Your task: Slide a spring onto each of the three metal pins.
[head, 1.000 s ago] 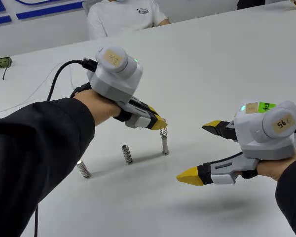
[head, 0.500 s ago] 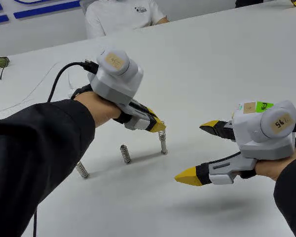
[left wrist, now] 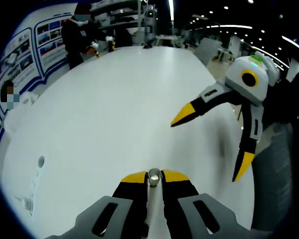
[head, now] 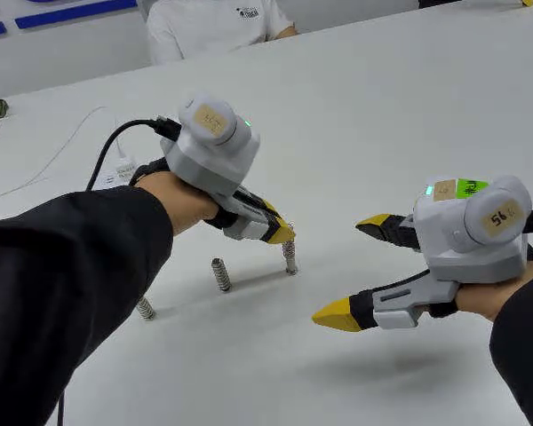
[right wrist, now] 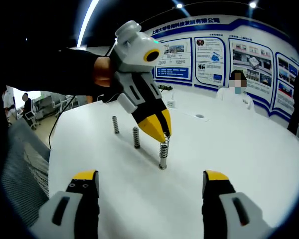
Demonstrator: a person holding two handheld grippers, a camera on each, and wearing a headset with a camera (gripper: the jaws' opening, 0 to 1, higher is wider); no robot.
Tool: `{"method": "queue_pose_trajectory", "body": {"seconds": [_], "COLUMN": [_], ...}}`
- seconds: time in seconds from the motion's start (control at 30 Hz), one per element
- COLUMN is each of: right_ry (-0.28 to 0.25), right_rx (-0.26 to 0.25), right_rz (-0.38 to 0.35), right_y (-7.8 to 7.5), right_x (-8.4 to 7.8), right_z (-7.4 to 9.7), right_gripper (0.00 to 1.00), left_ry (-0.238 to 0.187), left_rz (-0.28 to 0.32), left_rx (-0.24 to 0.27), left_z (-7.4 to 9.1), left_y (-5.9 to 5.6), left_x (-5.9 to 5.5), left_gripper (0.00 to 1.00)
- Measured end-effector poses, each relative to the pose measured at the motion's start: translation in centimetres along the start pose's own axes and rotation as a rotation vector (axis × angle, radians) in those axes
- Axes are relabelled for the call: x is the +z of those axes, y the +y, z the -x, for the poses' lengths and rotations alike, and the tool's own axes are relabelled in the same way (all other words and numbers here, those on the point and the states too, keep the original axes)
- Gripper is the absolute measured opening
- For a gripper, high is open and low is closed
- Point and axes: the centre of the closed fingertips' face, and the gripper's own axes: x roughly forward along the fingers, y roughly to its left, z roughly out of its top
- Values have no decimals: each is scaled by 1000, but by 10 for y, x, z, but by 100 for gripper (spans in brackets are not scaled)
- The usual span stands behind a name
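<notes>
Your left gripper (head: 284, 234) has sunk lower over the end pin (right wrist: 162, 162).
Its jaws pinch the spring (right wrist: 163, 145) on that pin; your right gripper (head: 355, 268) hangs wide open, well apart.

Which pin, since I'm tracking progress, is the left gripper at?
The rightmost pin in the head view: the left gripper is shut on its top, while the other two stand free.

Room, as I log it:
- Large white surface (head: 409, 106), matte, running on to the far side.
- Wall (right wrist: 229, 55) hung with blue-and-white display panels.
- Strip lights (left wrist: 234, 26) in rows on a dark ceiling.
- Grey mesh chair (left wrist: 276, 172) at the surface's edge.
- Seated person (head: 218, 27) in a white shirt, far side.
</notes>
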Motion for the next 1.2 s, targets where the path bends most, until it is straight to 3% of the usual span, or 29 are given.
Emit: {"method": "queue_pose_trajectory", "body": {"seconds": [1.2], "right_ry": [9], "right_rx": [8], "right_rz": [-2], "right_y": [1], "right_x": [-2], "right_z": [-1], "right_gripper": [86], "left_ry": [45], "left_rz": [3], "left_rx": [10], "left_z": [-20], "left_y": [1], "left_x": [-20], "left_gripper": [10]}}
